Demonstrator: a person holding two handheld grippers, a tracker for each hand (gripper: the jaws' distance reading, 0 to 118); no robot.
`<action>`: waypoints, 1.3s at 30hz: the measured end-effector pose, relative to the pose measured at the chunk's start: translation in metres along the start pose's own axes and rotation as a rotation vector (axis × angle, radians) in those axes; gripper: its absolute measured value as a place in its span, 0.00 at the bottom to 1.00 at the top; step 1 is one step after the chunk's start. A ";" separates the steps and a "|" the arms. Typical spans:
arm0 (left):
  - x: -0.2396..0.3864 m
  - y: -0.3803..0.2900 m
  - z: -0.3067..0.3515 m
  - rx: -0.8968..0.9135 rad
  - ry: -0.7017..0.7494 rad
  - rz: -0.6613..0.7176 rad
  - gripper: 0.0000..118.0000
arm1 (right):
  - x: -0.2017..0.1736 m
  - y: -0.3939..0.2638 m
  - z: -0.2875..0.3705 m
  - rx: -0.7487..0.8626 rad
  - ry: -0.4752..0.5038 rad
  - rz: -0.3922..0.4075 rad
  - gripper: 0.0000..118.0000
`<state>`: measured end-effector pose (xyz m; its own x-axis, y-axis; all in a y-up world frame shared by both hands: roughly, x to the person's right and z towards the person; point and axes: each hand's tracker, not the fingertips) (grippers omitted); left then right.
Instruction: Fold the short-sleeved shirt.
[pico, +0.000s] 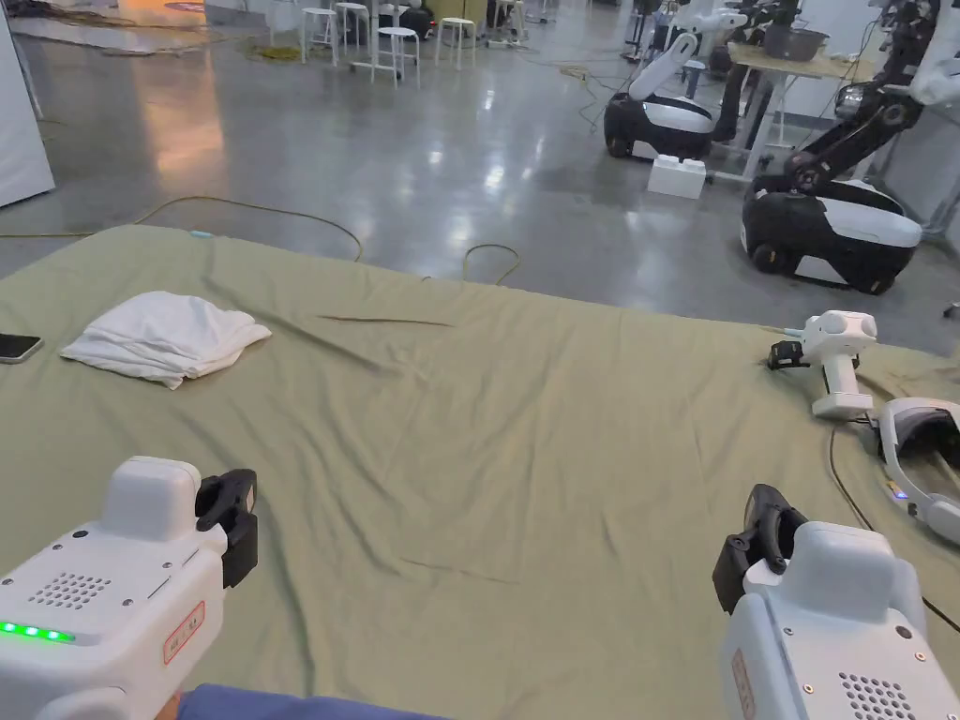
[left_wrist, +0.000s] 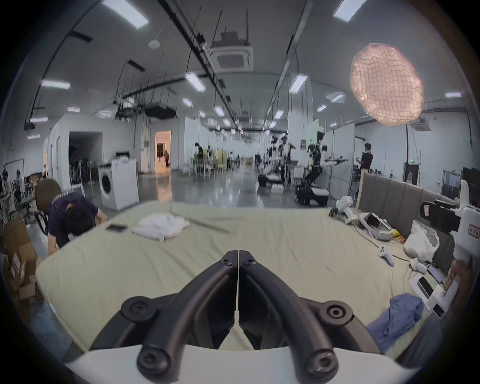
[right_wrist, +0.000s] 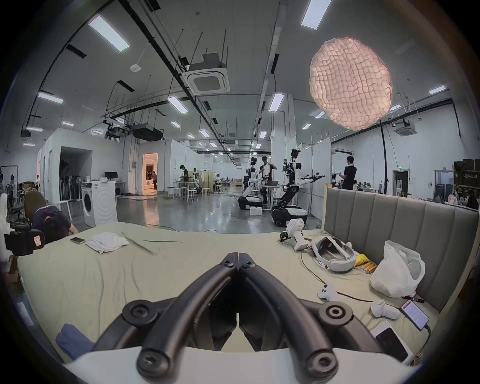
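You are holding both tools low over the near edge of a wide bed spread with a wrinkled olive-green sheet. The left tool is sitting with its two black jaws pressed tip to tip, nothing between them. The right tool is doing the same: jaws meeting at the tips, gripping nothing. In the head view the two white housings are framing the sheet, one at each lower corner, well apart from each other.

The white short-sleeved shirt is lying as a loosely folded bundle on the far left part of the bed, well apart from both tools. A dark phone is resting just beside it, toward the left edge.

At the right side of the bed a spare white handheld gripper unit is lying near a white headset, with a black cable trailing past them. A rumpled blue cloth is lying at the near edge of the bed. A white plastic bag is leaning against the grey padded headboard.

Past the bed's far edge, two black-and-white wheeled robots are standing on the glossy grey floor. A person is bending down by the bed's far left corner.
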<state>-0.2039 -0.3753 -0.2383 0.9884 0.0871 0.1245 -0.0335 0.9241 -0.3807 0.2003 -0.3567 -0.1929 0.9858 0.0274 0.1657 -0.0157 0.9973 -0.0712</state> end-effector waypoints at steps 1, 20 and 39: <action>-0.014 -0.005 -0.003 -0.061 -0.023 0.027 0.01 | 0.001 0.000 0.000 -0.003 0.005 0.003 0.00; -0.167 -0.150 -0.063 -0.789 -0.356 0.596 0.54 | 0.001 -0.028 -0.006 -0.169 0.050 0.051 0.00; -0.124 -0.165 -0.071 -0.762 -0.560 0.786 0.13 | -0.001 -0.040 -0.003 -0.231 0.060 0.056 0.00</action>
<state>-0.3100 -0.5646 -0.2564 0.5325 0.8431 -0.0755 -0.3100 0.1112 -0.9442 0.2004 -0.3972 -0.1929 0.9927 0.0715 0.0968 -0.0391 0.9521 -0.3032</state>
